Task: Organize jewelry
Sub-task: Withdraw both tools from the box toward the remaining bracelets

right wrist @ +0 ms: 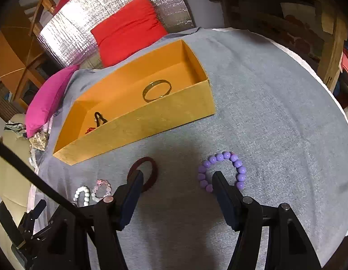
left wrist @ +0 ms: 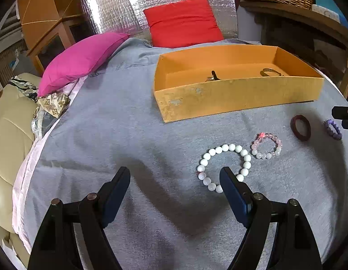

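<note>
**Bracelets waiting on grey cloth, box half filled**

Grey knitted cloth [left wrist: 129,135] covers the surface, soft and slightly fuzzy, with a pink cushion [left wrist: 79,60] at upper left and a red cushion [left wrist: 182,22] at top centre of the left wrist view. An orange cardboard box [right wrist: 151,123] sits in the middle, scuffed on its front wall; inside lie a gold bangle [right wrist: 156,90] and a dark hair clip [right wrist: 99,119].

Four pieces lie outside it, low in the frame: a white bead bracelet [left wrist: 225,148], a pale pink bead bracelet [left wrist: 267,146] touching or just beside it, a dark red bangle [left wrist: 300,127] and a purple bead bracelet [right wrist: 230,164].

The bead bracelets look light, glossy and likely strung on elastic, so they would flop and roll; pinching across one side of the loop seems safest. The red bangle looks rigid and smooth, best gripped across its band.

The left hand-held gripper [left wrist: 175,175] stands wide and empty, one finger over the white loop. The right hand-held gripper [right wrist: 177,180] also gapes empty, between the red bangle and the purple beads.
</note>
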{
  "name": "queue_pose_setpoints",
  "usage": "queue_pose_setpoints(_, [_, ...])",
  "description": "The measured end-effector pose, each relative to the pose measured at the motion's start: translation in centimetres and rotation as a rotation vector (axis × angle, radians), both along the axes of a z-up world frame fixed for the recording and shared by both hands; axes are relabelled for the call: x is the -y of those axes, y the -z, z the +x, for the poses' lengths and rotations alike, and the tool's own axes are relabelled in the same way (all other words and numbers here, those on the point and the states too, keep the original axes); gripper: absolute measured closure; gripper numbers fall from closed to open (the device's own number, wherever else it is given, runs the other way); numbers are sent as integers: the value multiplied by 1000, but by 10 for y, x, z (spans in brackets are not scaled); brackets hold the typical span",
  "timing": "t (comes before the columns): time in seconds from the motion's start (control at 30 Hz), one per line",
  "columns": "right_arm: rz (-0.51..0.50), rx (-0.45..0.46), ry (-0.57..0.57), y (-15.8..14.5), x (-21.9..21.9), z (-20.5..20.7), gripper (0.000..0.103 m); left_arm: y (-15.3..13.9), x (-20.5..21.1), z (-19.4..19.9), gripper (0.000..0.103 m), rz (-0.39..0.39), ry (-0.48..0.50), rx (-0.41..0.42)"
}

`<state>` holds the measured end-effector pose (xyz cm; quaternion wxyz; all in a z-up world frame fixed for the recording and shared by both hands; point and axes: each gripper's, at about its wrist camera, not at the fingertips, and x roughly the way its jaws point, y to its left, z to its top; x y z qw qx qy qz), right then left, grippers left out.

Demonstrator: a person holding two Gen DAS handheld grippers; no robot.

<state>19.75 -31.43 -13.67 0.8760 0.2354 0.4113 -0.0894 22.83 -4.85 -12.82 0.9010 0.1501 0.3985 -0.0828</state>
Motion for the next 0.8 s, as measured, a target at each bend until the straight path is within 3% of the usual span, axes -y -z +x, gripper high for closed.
queue_pose_setpoints(0.47, [-4,-37,14,7,2,4,36,10,-3,-5,21,42,34,-26])
queue_pose_setpoints(0.67, [-10,-44,15,7,2,6,36,19,-9,-2,21,39,36,-76])
queue_pose_setpoints(0.8, [-14,-45,24,7,6,4,36,24,-17,3,21,-5,38,-136])
